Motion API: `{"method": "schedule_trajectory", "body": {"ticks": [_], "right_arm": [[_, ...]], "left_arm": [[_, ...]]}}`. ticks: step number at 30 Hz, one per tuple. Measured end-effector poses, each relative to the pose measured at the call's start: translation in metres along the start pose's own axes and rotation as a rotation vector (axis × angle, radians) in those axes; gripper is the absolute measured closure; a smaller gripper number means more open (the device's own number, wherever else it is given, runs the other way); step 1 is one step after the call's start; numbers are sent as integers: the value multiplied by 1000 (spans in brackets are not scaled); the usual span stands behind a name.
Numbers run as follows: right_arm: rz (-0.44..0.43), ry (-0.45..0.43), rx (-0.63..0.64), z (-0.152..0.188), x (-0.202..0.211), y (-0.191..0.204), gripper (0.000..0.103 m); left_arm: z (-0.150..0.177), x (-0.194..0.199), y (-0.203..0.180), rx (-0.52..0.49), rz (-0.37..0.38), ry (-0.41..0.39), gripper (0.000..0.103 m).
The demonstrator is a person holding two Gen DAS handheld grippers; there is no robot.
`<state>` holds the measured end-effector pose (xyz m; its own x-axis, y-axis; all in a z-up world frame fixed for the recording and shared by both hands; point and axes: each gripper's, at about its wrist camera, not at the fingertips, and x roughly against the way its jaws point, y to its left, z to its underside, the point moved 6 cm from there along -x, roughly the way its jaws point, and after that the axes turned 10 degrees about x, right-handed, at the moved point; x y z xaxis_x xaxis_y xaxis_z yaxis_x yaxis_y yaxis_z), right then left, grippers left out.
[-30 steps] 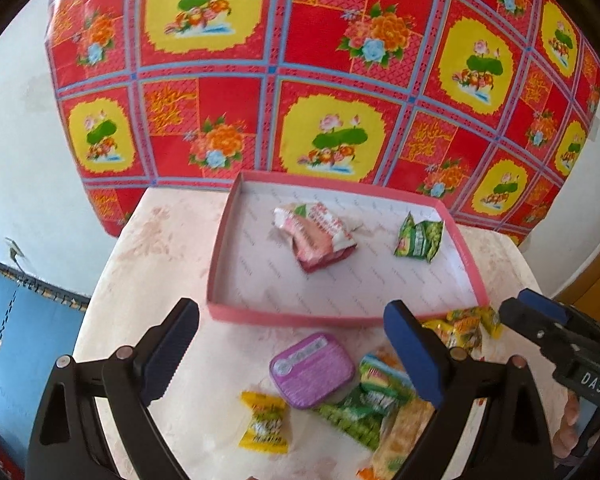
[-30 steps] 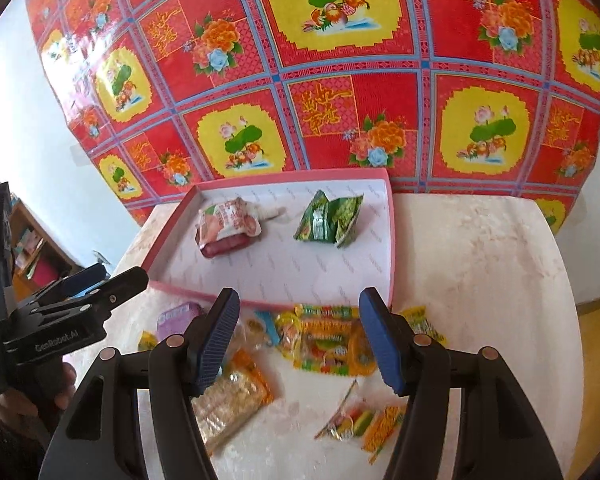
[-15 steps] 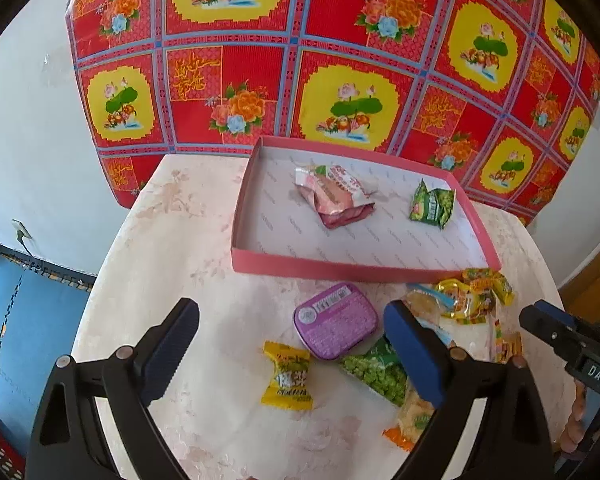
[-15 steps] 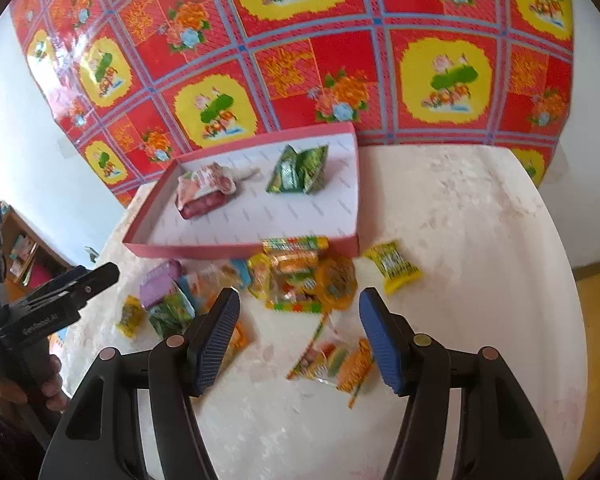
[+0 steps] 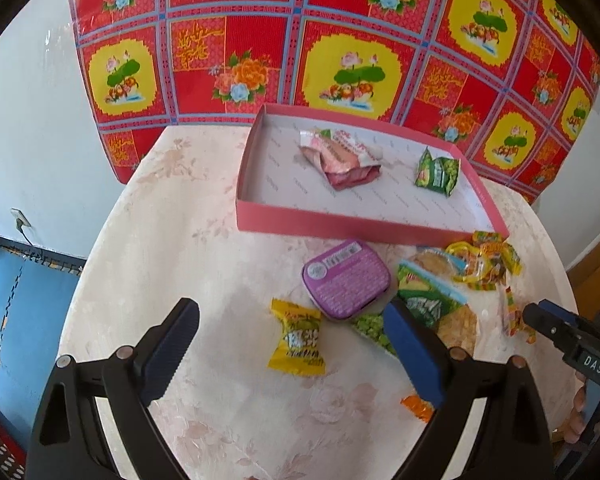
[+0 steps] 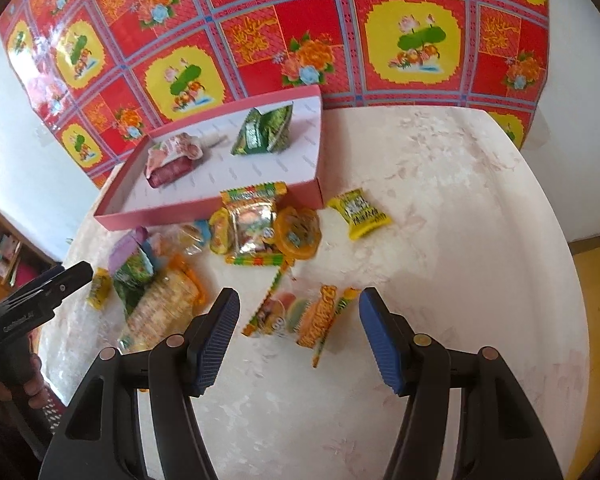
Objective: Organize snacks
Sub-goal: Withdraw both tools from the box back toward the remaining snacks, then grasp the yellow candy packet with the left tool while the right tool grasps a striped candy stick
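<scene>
A pink shallow box [image 5: 340, 222] [image 6: 204, 208] at the back of the round table holds a pink-and-white packet [image 5: 342, 156] [image 6: 172, 156] and a green packet [image 5: 438, 172] [image 6: 264, 132]. My left gripper [image 5: 292, 340] is open above a yellow wrapped candy [image 5: 298, 338], beside a purple tin [image 5: 346, 278]. My right gripper [image 6: 298, 326] is open above a colourful clear snack packet [image 6: 296, 314]. More loose snacks [image 6: 256, 224] lie in front of the box, and another yellow candy [image 6: 360, 212] lies to their right.
A red and yellow flowered cloth [image 5: 340, 40] hangs behind the table. The pale table [image 6: 440, 220] is bare on its right half. Blue floor mats [image 5: 16, 300] lie left of it. A hand holds the other gripper [image 6: 28, 308] at the left edge.
Both grippers have drawn back from the box and sunk toward the table, so the loose snacks now lie between their open fingers. No snack has moved.
</scene>
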<state>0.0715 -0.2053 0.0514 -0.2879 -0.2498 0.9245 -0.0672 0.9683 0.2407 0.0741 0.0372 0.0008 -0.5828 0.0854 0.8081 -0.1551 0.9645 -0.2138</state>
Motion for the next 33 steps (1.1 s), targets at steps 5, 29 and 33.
{"method": "schedule_trajectory", "body": {"ticks": [5,29,33], "right_arm": [[0,19,-2,5,-7,0,39],[24,-18,53,11,-17,7,39],[16,-26,55,11,-16,6,39]], "left_arm": [[7,-5,3,-8,-11,13,7],[24,-23,8,-40,-85,8,16],[25,-24,7,-54,-98,-7,16]]}}
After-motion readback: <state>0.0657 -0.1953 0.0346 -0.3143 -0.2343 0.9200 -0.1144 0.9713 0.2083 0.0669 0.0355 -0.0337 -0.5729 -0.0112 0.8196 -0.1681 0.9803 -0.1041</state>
